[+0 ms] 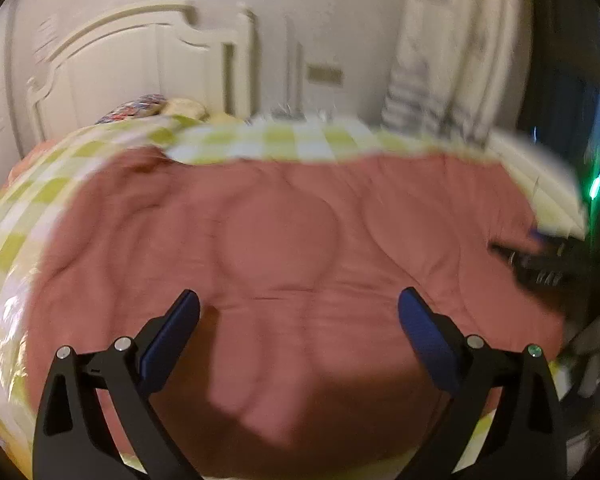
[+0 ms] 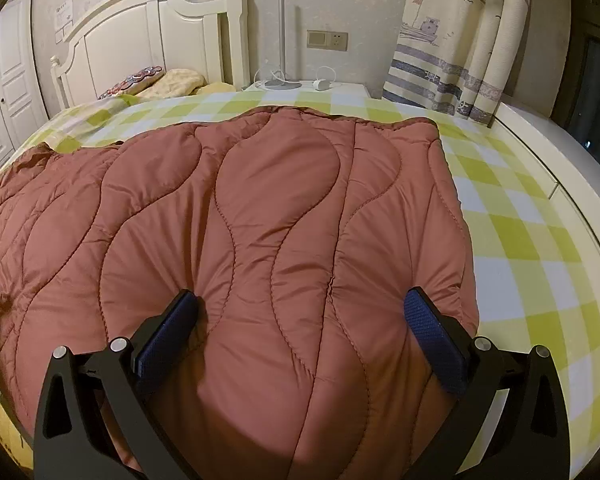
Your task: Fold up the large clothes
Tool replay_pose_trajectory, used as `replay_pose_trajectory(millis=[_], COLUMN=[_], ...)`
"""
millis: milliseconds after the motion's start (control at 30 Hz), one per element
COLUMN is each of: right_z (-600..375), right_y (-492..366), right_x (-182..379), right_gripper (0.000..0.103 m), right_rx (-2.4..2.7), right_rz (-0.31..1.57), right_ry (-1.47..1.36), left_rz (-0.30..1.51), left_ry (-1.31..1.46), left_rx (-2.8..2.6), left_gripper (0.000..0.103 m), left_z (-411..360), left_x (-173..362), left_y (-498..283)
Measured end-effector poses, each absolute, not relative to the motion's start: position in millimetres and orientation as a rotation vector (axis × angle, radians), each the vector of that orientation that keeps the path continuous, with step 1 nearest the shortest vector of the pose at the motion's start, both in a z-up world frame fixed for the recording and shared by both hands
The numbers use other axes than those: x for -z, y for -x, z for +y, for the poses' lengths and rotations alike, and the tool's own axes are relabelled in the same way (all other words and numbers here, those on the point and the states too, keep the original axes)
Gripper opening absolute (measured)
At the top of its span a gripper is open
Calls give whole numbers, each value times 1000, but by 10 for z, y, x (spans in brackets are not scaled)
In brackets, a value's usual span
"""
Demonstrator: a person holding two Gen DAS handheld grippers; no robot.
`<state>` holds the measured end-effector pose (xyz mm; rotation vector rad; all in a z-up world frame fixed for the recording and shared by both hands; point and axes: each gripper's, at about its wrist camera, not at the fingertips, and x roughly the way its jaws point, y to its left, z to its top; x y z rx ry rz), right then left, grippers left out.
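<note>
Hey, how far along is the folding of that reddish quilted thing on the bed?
Done: the reddish quilted piece lies spread fairly flat on the checked sheet, its far and right edges visible; no finished fold shows. In hand: nothing. The right claw and the left claw are both open above its near part. Left: apparently every fold, starting with gripping an edge.
</note>
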<state>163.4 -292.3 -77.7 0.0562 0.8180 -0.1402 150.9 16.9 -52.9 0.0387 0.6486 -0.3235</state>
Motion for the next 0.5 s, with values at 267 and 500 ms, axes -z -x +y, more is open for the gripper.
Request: replay_pose_trajectory(millis=[267, 500], right_z=[-2920, -2963], right_y=[-1623, -1639], right_x=[766, 757], right_gripper=[99, 99], right_rx=[141, 141], right_rz=[815, 817], right_ry=[-53, -53], left_rz=[760, 668], left_ry=[105, 35], left_rx=[187, 267], left_gripper=[96, 101], left_z=[1133, 859], left_x=[810, 36], left_y=[-1843, -2291])
